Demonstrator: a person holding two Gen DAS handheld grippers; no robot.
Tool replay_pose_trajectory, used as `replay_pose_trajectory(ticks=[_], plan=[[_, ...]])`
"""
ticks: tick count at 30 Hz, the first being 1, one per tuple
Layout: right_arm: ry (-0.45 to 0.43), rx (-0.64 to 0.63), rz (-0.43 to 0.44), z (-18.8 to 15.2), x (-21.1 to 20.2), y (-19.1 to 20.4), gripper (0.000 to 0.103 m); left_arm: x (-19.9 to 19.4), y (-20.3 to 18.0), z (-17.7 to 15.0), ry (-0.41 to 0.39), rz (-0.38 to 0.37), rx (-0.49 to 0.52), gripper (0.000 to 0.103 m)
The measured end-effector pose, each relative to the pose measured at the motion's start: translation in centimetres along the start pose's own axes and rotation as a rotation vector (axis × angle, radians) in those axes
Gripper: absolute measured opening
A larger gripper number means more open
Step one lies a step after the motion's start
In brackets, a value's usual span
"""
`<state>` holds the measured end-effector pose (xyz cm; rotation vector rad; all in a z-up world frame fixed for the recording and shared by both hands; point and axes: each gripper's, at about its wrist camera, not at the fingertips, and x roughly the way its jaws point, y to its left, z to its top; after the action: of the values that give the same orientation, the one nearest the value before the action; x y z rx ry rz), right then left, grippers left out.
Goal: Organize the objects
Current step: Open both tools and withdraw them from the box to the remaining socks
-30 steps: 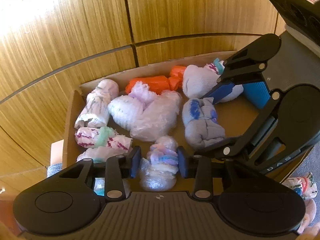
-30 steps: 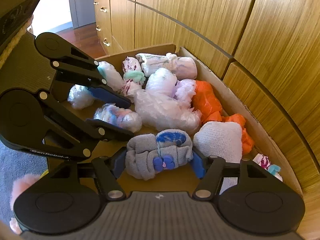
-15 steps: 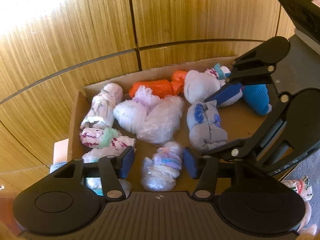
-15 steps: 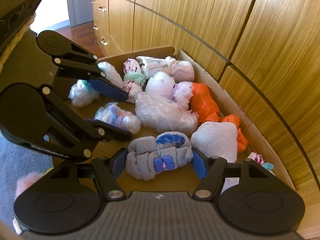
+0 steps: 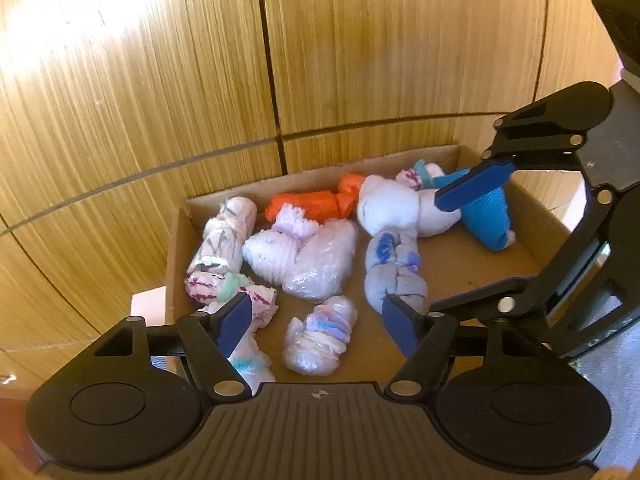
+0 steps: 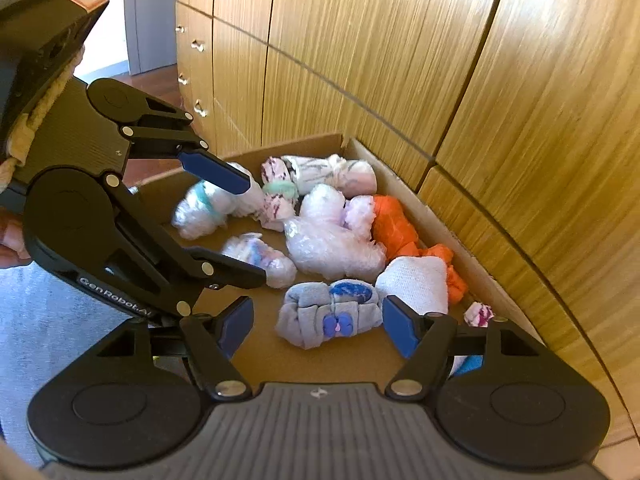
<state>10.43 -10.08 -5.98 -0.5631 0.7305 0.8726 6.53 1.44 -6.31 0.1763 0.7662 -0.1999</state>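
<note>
From the left wrist camera, the left tool hangs above the near end of a cardboard box that sits against a wood-panelled wall. Its jaws have just been opening and now stand well apart, gripping nothing. Below and between them lies a pastel-striped bundle on the box floor, clear of both blue pads. A grey sock roll with blue patches lies just beside it to the right. Further in are a clear plastic-wrapped bundle, an orange bundle along the far wall of the box, a white fluffy roll, a bright blue roll, and pink-patterned rolls on the left side. The right tool reaches in from the right, one blue finger over the white roll.

From the right wrist camera, the right tool hovers over the grey sock roll with blue patches. Its jaws have just been opening too; the roll rests on the box floor between them, and neither pad presses on it. The white fluffy roll touches the grey roll's right end, with the orange bundle behind it against the box wall. The left tool comes in from the left, spread wide around empty air above the pastel-striped bundle.
</note>
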Motion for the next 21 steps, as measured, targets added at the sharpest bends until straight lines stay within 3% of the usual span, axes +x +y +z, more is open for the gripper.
replay_pose_trajectory(ticks=[7, 13, 18, 21], plan=[[-0.136, 0.123, -0.058, -2.0, -6.3, 1.9, 0.078, -4.2, 1.1, -1.0, -0.055, 0.002, -0.050, 0.085], [-0.245, 0.321, -0.190, -6.8, -11.0, 5.7, 0.092, -8.3, 1.3, -4.6, -0.086, 0.008, -0.080, 0.089], [-0.293, 0.535, -0.281, -12.0, -12.3, 9.9, 0.098, -10.2, 0.7, -8.7, -0.075, 0.012, -0.105, 0.093], [-0.294, 0.619, -0.283, -14.1, -11.8, 12.0, 0.098, -10.7, 0.4, -10.8, -0.054, -0.003, -0.130, 0.095]])
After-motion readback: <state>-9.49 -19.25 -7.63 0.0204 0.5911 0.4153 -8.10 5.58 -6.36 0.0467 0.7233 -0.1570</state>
